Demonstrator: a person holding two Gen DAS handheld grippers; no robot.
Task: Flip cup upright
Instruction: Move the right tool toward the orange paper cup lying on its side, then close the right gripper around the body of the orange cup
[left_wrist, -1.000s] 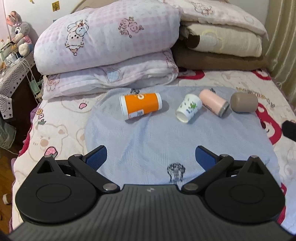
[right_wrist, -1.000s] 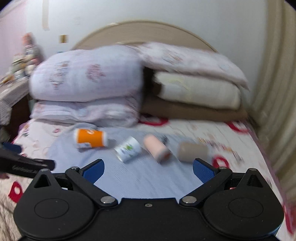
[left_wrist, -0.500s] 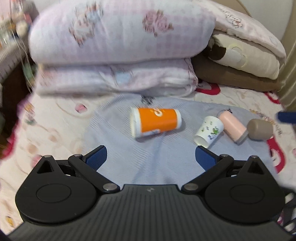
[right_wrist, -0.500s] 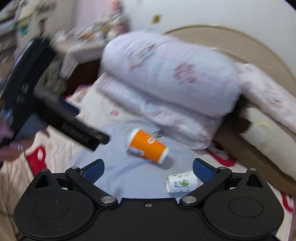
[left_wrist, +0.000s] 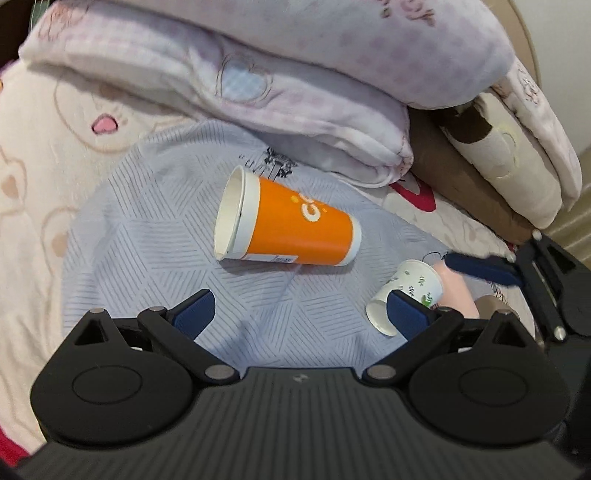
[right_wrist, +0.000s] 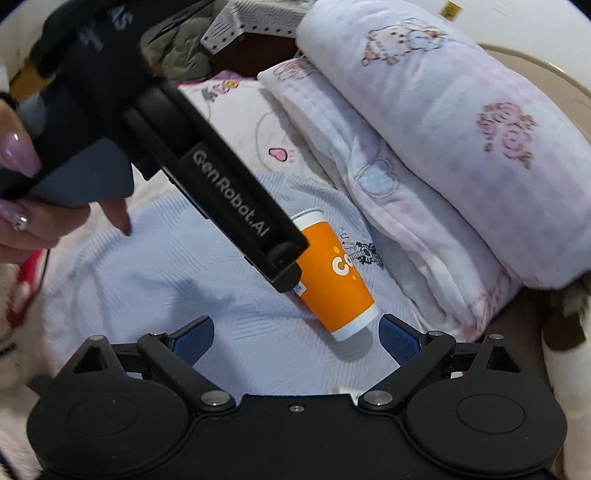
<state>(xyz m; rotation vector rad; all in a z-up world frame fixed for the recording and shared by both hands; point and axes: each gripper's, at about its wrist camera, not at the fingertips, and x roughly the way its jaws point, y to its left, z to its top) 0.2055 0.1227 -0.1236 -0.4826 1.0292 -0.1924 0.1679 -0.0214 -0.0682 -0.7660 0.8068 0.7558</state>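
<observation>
An orange paper cup (left_wrist: 291, 230) lies on its side on a light blue cloth (left_wrist: 155, 236), mouth to the left. It also shows in the right wrist view (right_wrist: 334, 282), base toward my right gripper. My left gripper (left_wrist: 301, 314) is open and empty, just short of the cup. My right gripper (right_wrist: 295, 338) is open and empty, close to the cup's base. Its body shows at the right of the left wrist view (left_wrist: 546, 280). The left gripper's body (right_wrist: 221, 199) crosses the right wrist view and hides the cup's mouth.
A small white cup with green print (left_wrist: 406, 295), a pink cup (left_wrist: 456, 291) and a brown cup (left_wrist: 487, 304) lie on their sides right of the orange one. Folded pink quilts (left_wrist: 295, 96) and beige and brown bedding (left_wrist: 498, 158) are stacked behind the cloth.
Both grippers have moved in toward the orange cup, which now looks much larger. The right gripper has swung left and has come in beside the cup's base. The cups have not moved.
</observation>
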